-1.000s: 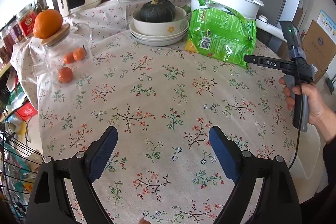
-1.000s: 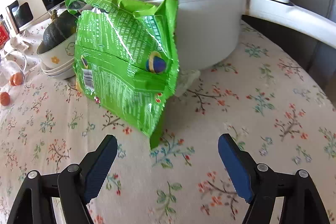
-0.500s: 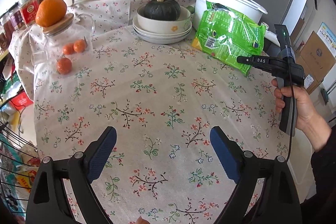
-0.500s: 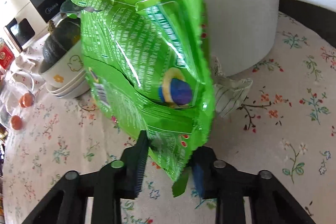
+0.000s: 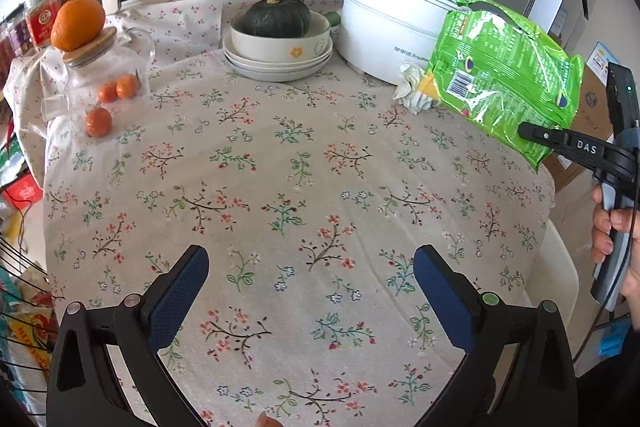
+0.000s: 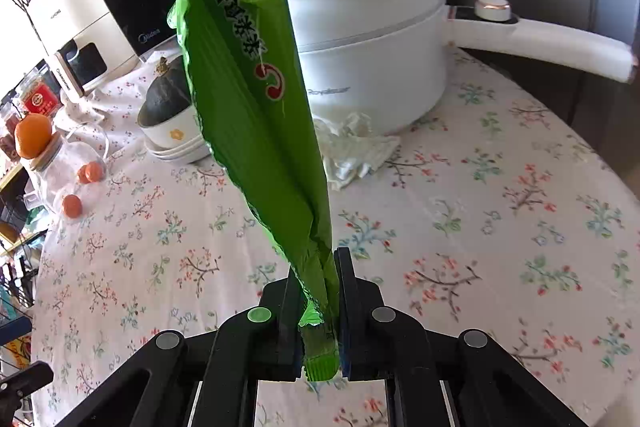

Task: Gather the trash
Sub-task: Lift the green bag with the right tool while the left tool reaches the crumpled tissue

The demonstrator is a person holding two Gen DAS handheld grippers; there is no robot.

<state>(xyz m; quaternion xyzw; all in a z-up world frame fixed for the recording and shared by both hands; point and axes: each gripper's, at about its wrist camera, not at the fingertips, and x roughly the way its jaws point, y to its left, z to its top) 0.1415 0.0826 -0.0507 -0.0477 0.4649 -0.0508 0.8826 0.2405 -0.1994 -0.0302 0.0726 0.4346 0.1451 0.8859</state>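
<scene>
Grip: right gripper [image 6: 318, 311] clamped on the bottom edge of the green snack bag [image 6: 256, 107], which a second ago leaned on the white pot [image 6: 372, 39], now lifted clear — first trash secured. Beyond the jaws: crumpled tissue [image 6: 356, 151] uncollected. Left gripper [image 5: 310, 291]: jaws just widening, nothing between.

Showing in view: one green snack bag [image 5: 506, 75], one crumpled tissue [image 5: 412, 91], one white pot [image 5: 386, 27], one squash [image 5: 277, 18], four oranges [image 5: 78, 23], two grippers [image 5: 310, 297].
</scene>
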